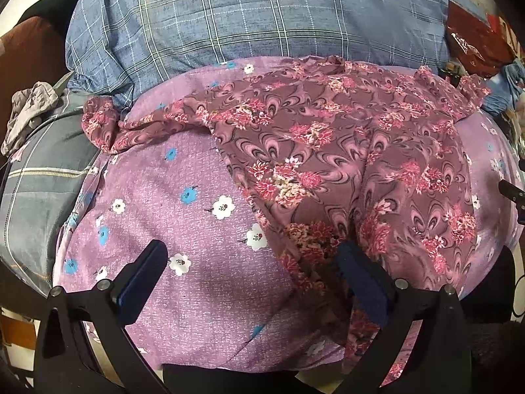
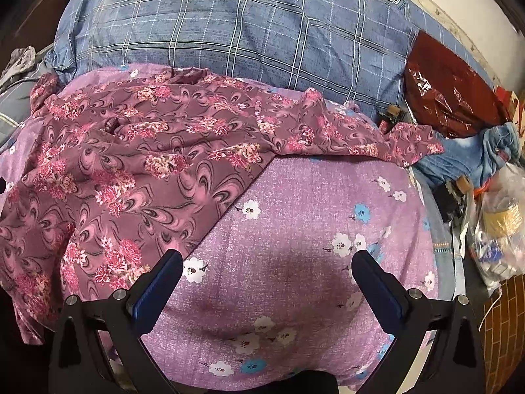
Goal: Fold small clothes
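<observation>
Garment (image 1: 328, 151), maroon floral, lies spread on a lilac flowered sheet (image 1: 183, 170); its far edge runs crumpled along the foot of a blue plaid pillow (image 1: 249, 23), one sleeve-like end trailing left onto a grey plaid cloth (image 1: 36, 177), the other trailing right toward a blue denim item (image 2: 472, 154). Bare lilac sheet lies open to either side of the garment's diagonal side hems.

Left gripper (image 1: 252, 262): jaws spread wide, nothing clasped; one fingertip over bare sheet, the other over the garment's near part, contact not discernible.

Right gripper (image 2: 267, 272): jaws spread wide, empty; both fingertips above bare sheet, the left one just beside the garment's diagonal hem.

Surroundings: crumpled grey cloth (image 1: 29, 111) at far left; dark red plastic bag (image 2: 449, 95) against the wall at right; clear bag of small items (image 2: 498, 226) at the right edge, beside the sheet.
</observation>
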The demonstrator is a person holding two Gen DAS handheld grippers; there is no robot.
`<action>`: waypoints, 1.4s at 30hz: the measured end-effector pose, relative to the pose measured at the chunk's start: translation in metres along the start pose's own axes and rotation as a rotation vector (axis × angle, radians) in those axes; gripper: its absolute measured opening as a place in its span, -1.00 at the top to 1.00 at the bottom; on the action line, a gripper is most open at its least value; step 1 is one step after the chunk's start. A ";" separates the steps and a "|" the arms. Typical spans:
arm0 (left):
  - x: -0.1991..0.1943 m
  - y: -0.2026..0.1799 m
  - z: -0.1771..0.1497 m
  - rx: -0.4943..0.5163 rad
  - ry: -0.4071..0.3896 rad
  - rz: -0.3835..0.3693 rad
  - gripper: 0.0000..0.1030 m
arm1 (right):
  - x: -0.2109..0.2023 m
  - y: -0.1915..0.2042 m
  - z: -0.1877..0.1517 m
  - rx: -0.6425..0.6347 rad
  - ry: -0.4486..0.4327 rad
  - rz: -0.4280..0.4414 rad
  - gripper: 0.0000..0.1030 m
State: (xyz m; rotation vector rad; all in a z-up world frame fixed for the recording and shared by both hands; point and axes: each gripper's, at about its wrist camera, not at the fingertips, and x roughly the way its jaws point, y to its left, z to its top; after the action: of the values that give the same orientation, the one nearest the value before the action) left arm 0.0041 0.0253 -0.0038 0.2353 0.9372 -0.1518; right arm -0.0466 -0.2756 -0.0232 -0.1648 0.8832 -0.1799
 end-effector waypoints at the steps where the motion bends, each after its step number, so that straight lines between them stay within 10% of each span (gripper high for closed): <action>1: 0.000 -0.001 0.000 0.002 0.002 0.001 -1.00 | 0.000 -0.001 -0.001 0.005 0.000 0.002 -0.99; 42: 0.018 0.027 0.003 -0.112 0.072 -0.043 -1.00 | 0.018 0.009 -0.006 0.093 0.058 0.174 -0.98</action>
State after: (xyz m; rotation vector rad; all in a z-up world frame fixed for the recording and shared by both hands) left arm 0.0232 0.0498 -0.0134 0.1183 1.0198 -0.1306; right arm -0.0392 -0.2717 -0.0423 0.0037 0.9402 -0.0635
